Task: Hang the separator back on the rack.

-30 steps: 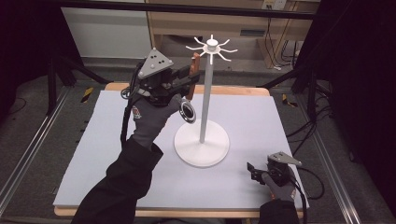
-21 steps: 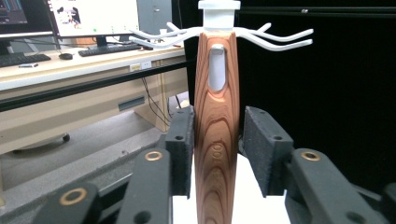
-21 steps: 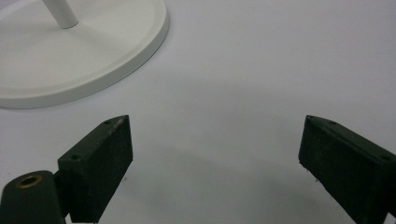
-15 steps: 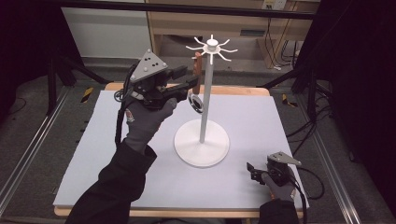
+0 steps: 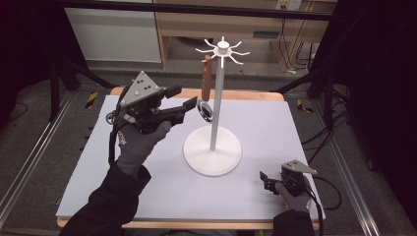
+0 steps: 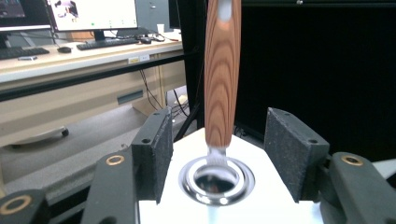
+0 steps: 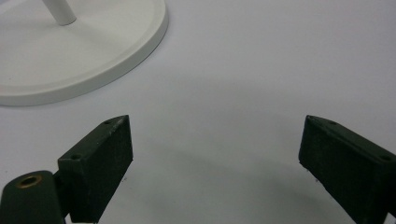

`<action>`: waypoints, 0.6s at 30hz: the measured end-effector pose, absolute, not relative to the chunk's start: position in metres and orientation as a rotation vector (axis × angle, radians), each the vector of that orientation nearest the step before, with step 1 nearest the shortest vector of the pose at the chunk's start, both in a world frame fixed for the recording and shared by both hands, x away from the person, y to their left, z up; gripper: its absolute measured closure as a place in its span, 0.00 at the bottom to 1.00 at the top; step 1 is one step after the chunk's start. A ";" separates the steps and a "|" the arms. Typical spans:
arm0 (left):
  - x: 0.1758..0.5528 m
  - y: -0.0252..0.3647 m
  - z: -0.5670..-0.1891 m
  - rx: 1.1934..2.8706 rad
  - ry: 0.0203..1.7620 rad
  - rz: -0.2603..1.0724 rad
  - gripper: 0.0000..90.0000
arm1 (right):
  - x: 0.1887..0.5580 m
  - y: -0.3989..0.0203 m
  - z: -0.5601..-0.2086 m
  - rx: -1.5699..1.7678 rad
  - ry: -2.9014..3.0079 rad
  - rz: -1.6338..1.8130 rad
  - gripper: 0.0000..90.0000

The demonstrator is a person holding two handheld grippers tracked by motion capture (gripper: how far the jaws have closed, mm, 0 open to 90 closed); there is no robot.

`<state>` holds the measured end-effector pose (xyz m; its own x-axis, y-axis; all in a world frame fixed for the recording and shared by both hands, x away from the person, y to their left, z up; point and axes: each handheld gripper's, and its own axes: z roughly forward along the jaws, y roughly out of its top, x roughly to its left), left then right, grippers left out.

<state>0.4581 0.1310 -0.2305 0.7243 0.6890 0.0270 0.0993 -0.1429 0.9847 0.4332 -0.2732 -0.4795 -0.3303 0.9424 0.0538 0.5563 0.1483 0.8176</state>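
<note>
Hanging utensil between parted jaws

Flanking the wood-handled utensil (image 6: 221,84) without touching it, the left gripper (image 6: 219,154) stands wide open, raised beside the white stand (image 5: 213,147), from whose top hooks the utensil hangs. The right gripper (image 7: 215,154), jaws also spread and empty, rests low on the white table (image 5: 275,118) near the stand's base.

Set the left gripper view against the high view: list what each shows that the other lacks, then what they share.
Left gripper view alone: desk with monitors and keyboard, and the wood grain close up.

High view alone: the stand's hooked top, round base, the right gripper low on the white mat.

Both: the wooden-handled utensil with its metal ring end, and the open left gripper.
</note>
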 end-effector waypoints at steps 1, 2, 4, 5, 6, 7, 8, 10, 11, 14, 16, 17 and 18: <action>0.458 0.131 -0.230 1.660 0.642 0.577 0.46 | 0.433 -0.273 -0.479 1.426 1.953 1.064 0.11; 0.457 0.136 -0.239 1.672 0.657 0.573 0.46 | 0.433 -0.273 -0.479 1.425 1.951 1.062 0.11; 0.458 0.141 -0.247 1.670 0.667 0.581 0.45 | 0.433 -0.273 -0.479 1.424 1.951 1.062 0.11; 0.458 0.141 -0.247 1.670 0.667 0.581 0.45 | 0.433 -0.273 -0.479 1.424 1.951 1.062 0.11; 0.459 0.145 -0.254 1.669 0.671 0.583 0.45 | 0.433 -0.273 -0.480 1.426 1.952 1.059 0.11; 0.459 0.145 -0.254 1.669 0.671 0.583 0.44 | 0.433 -0.273 -0.480 1.426 1.952 1.059 0.11; 0.459 0.147 -0.259 1.672 0.690 0.572 0.44 | 0.433 -0.273 -0.480 1.426 1.952 1.058 0.11; 0.459 0.152 -0.269 1.682 0.704 0.568 0.43 | 0.433 -0.273 -0.480 1.426 1.953 1.059 0.11; 0.459 0.152 -0.269 1.682 0.704 0.568 0.43 | 0.433 -0.273 -0.480 1.426 1.953 1.059 0.11; 0.459 0.161 -0.283 1.683 0.726 0.574 0.41 | 0.433 -0.273 -0.479 1.429 1.953 1.062 0.11; 0.458 0.166 -0.290 1.698 0.751 0.577 0.39 | 0.432 -0.272 -0.479 1.433 1.954 1.064 0.11; 0.458 0.169 -0.294 1.706 0.759 0.579 0.39 | 0.432 -0.272 -0.480 1.433 1.953 1.062 0.11; 0.457 0.172 -0.297 1.707 0.767 0.582 0.39 | 0.432 -0.272 -0.480 1.433 1.952 1.062 0.11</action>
